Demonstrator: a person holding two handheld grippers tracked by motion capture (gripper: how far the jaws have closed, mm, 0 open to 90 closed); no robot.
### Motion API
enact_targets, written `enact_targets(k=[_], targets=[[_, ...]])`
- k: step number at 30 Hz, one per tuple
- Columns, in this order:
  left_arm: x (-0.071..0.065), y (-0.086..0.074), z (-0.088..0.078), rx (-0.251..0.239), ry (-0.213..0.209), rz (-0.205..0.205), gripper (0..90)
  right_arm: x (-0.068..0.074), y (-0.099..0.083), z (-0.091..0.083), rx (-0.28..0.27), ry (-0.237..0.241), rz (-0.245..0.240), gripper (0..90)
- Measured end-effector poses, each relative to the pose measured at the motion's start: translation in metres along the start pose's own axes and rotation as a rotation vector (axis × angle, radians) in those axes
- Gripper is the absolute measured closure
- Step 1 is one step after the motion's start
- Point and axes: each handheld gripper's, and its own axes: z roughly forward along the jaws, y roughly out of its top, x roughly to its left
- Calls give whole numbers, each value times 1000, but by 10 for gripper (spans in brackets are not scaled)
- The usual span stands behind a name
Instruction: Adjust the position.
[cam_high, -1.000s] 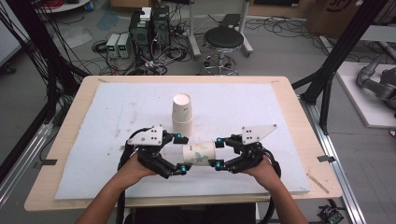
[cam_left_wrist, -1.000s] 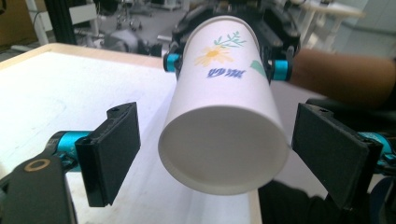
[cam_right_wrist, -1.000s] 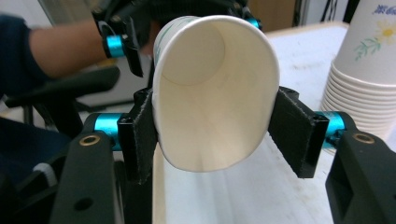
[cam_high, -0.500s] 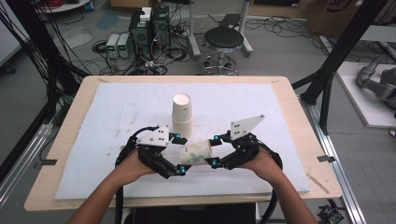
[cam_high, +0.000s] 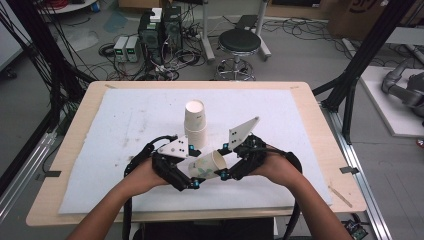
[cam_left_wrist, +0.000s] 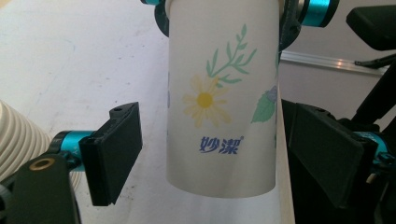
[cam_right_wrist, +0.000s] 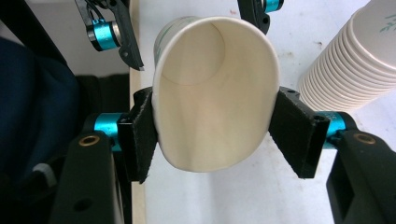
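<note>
The paper cup (cam_left_wrist: 219, 98) I hold looks matt and smooth, its printed daisy flat. At the right gripper view's upper right, the stacked cups (cam_right_wrist: 350, 60) show ribbed paper rims. My gripper pads (cam_right_wrist: 140, 135) seem rough black rubber; the table (cam_high: 300, 92) has a pale wood edge.

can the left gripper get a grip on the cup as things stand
Probably yes. The cup already sits between the left gripper's open pads, which stand clear of its sides after closing slightly, and nothing lies between. The right gripper pinches its rim end, holding it steady.
</note>
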Motion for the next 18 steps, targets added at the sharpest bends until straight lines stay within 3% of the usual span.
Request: enact_targets(k=[5,10,18], targets=[[1,1,2,22,2,-4,183,0,8,1,35,-3,-19,367],[2,2,5,45,-4,-11,203,2,17,8,114,-14,-51,367],[2,3,10,68,-22,-17,256,6,25,12,174,-19,-76,367]])
